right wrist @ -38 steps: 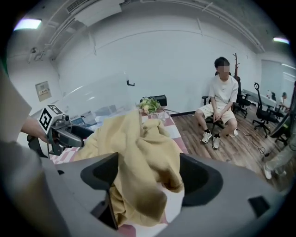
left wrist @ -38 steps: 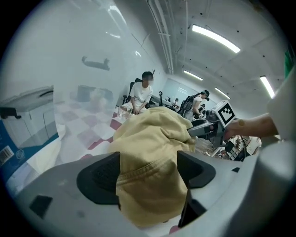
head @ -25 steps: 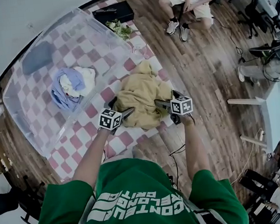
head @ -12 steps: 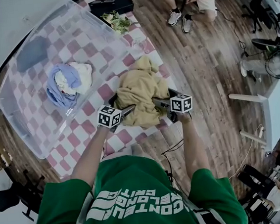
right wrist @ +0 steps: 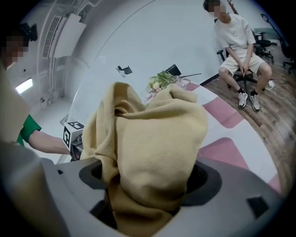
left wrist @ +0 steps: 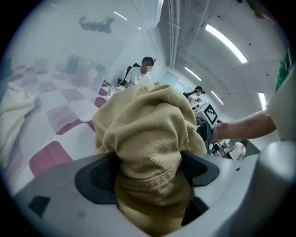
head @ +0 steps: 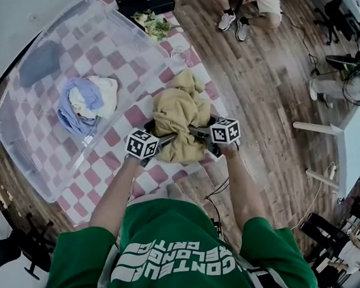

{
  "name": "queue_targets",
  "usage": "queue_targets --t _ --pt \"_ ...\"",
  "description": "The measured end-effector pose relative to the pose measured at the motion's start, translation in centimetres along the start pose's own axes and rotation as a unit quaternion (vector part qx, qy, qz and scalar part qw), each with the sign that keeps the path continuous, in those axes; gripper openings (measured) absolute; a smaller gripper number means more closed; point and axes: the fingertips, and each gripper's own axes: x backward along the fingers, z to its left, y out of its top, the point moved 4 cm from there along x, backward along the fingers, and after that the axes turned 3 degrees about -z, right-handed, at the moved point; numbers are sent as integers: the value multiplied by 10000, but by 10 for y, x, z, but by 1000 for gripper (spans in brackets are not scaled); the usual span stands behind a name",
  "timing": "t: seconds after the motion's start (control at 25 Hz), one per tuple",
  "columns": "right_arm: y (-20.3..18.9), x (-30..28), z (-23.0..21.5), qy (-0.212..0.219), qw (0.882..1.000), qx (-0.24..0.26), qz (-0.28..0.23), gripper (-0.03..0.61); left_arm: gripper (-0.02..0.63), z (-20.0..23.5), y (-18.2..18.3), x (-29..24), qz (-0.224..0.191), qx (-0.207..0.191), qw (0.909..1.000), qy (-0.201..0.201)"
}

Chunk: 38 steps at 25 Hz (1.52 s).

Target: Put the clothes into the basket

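A: In the head view, how far along is it?

B: Partway, I'd judge. The clear basket on the checked table already holds a blue and white bundle. There is also a dark piece in its far corner. The tan garment is not in yet. It lies bunched on the table just beside the basket's near wall.

A: And the tools there?

B: The left tool and the right tool meet the garment's near edge from either side, tips close together with cloth between them.

A: Does the left gripper view bear that out?

B: Yes. Its jaws have just been closing, and a thick fold of the tan garment fills the gap and presses on both pads. The left tool is gripping it.

A: And the right gripper view?

B: Much the same. Those jaws have just been closing too, and the garment bulges between the pads. So the right tool is clamped on the cloth as well.

A: What's left, then?

B: The garment has to be lifted, carried over the wall and let go inside the basket. I see no other loose clothes on the table, so this looks like the last piece.
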Motion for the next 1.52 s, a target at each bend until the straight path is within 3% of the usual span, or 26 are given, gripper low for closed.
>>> queue_targets --t 0.36,0.92,1.16,1.52 --pt "8 1 22 315 9992 -117 -237 297 350 -14 12 2 72 -109 9986 -517" --pt "57 30 81 457 9911 229 -1231 268 325 -47 64 52 -840 -549 9929 -643" --pt "88 67 118 416 9788 512 -1941 265 325 -81 106 81 -1193 -1193 9831 -714" --pt "133 129 188 419 9490 1038 -2946 264 325 -144 167 138 -1826 -2109 9574 -741"
